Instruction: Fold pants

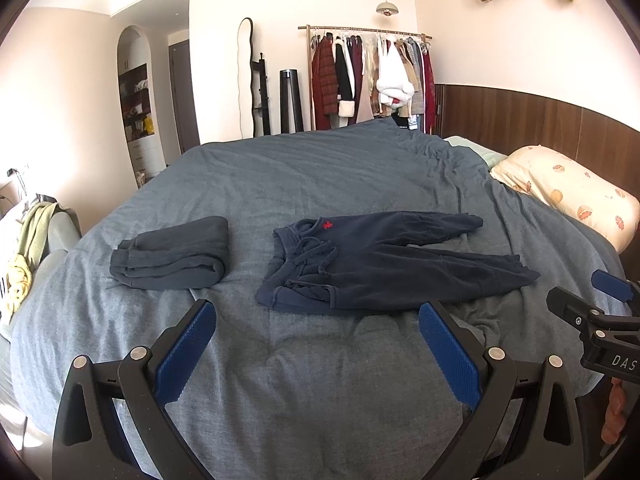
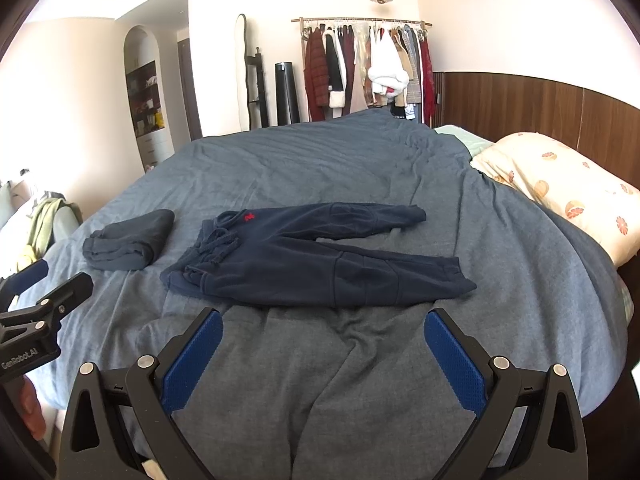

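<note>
two grippers spread | pants (image 2: 320,264) beyond fingertips (image 2: 436,320), untouched

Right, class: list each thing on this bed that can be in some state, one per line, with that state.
navy sweatpants: unfolded, laid flat, legs spread apart, drawstring loose.
dark folded garment: already folded, lying left of the sweatpants.
blue-grey duvet: spread over the bed, wrinkled.
floral pillow: lying at the headboard, partly uncovered.
left gripper: open, empty.
right gripper: open, empty.
</note>
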A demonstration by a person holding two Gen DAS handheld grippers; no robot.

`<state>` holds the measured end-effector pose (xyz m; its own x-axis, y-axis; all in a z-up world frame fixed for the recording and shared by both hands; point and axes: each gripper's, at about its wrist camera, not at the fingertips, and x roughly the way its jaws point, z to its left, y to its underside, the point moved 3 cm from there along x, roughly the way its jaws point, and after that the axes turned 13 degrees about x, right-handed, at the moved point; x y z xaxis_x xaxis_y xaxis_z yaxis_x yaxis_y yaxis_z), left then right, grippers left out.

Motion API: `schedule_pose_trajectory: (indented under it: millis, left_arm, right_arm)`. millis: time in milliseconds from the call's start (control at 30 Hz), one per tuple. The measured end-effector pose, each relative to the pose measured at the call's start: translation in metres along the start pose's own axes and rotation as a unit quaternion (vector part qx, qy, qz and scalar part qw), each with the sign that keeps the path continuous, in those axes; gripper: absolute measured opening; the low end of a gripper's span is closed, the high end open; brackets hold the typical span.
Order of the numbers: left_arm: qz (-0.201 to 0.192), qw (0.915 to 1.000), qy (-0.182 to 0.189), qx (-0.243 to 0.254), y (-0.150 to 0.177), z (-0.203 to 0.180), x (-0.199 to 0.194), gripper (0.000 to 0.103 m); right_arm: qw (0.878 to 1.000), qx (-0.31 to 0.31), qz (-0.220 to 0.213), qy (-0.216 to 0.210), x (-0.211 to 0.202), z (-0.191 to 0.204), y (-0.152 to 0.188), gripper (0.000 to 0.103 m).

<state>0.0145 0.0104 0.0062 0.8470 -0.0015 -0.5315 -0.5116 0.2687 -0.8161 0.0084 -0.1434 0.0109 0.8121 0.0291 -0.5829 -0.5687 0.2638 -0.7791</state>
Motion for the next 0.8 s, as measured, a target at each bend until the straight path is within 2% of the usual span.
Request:
schedule_pose_trajectory:
  millis: [400, 800]
  left_arm:
    - [0.009, 0.9999, 0.011, 0.004, 0.003, -0.006, 0.014, 0.103]
    - [0.037, 0.999, 0.024, -0.002, 0.006, -0.009, 0.057, 0.103]
  right_arm:
    - [1.0, 0.003, 0.012, -0.001, 0.012, -0.003, 0.002, 0.102]
    - [0.999, 0.014, 0.042, 0.014, 0.048, -0.016, 0.004, 0.102]
